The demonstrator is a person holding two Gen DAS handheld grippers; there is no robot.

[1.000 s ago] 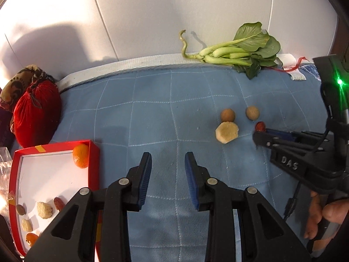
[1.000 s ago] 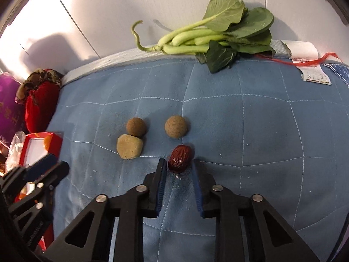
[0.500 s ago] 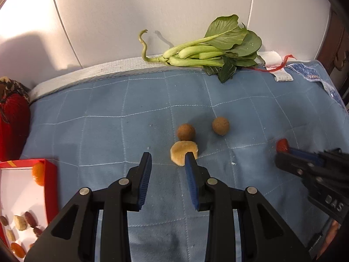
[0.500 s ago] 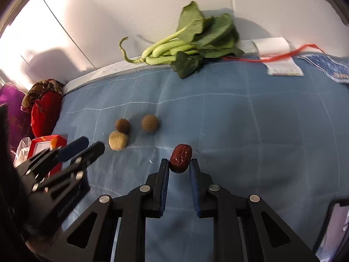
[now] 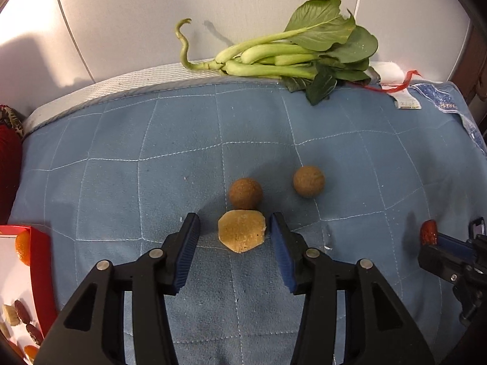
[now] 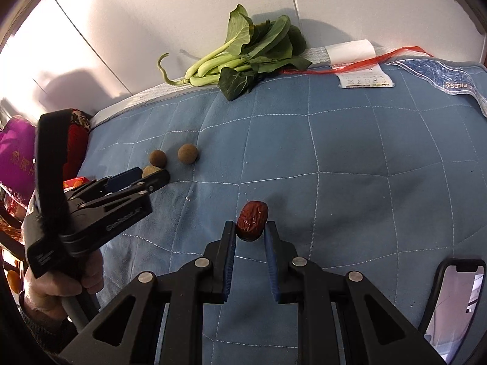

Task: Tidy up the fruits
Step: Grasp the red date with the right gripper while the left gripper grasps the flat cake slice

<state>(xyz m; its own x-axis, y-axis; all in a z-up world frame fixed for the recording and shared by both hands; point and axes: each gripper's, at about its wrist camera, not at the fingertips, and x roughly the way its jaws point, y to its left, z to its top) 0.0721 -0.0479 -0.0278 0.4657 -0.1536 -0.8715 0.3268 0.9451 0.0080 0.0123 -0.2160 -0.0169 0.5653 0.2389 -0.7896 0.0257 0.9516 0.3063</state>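
Red date (image 6: pixel 252 220) pinched by right gripper (image 6: pixel 250 231) (left gripper (image 5: pixel 235 234) opening).

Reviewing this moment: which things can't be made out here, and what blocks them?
- Red tray, left wrist view: cut off by the frame edge; its small pieces are too small to name.
- Yellow piece, right wrist view: mostly hidden behind the left gripper.
- Phone: cropped at the edge.

Both fisheye views are sharp and evenly lit, with dark vignetted corners and bowed edges. The white wall (image 5: pixel 127 15) blows out in glare at upper left. Soft shadows fall on the blue quilted mattress (image 6: pixel 350 158) behind the round fruits.
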